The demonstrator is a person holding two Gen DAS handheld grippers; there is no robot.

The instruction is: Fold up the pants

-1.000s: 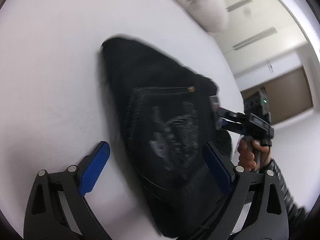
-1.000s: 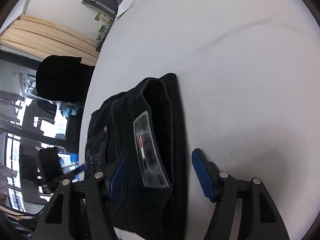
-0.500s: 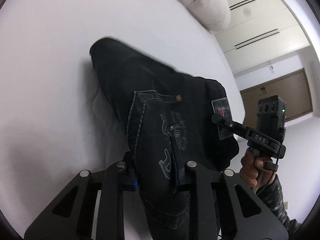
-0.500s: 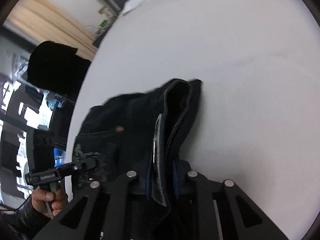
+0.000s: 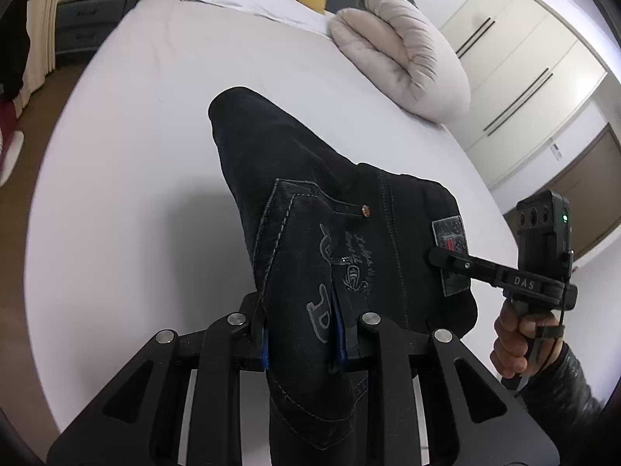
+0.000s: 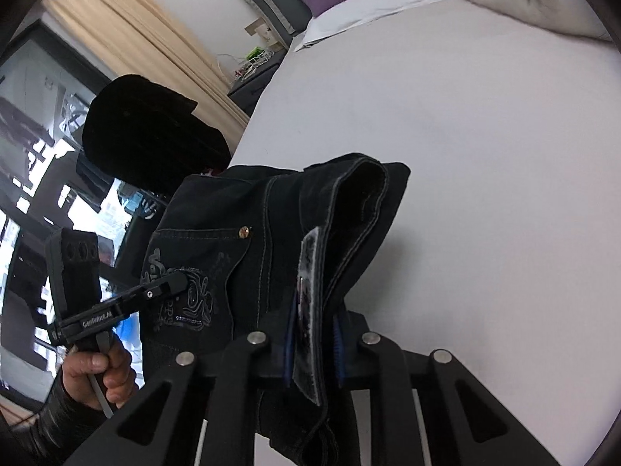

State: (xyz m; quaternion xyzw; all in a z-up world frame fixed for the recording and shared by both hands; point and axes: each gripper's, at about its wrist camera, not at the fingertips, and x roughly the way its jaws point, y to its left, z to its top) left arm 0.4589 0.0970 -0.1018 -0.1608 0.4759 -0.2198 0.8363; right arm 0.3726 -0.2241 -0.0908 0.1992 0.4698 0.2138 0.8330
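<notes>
A second ago both grippers stood open around the pants [image 5: 333, 209] lying on the bed [image 5: 128, 163]. Since then the left gripper [image 5: 302, 334] and right gripper [image 6: 312, 339] have closed their fingers on the waistband end and lifted it off the sheet.

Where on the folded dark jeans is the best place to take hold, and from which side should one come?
Grip the dark jeans at the thick waistband end: one pinch at the embroidered back pocket, one at the grey label patch. Come from the near edge of the bed, pointing downward. The layers stack there into a firm edge, while the far folded end lies flat on the sheet.
</notes>
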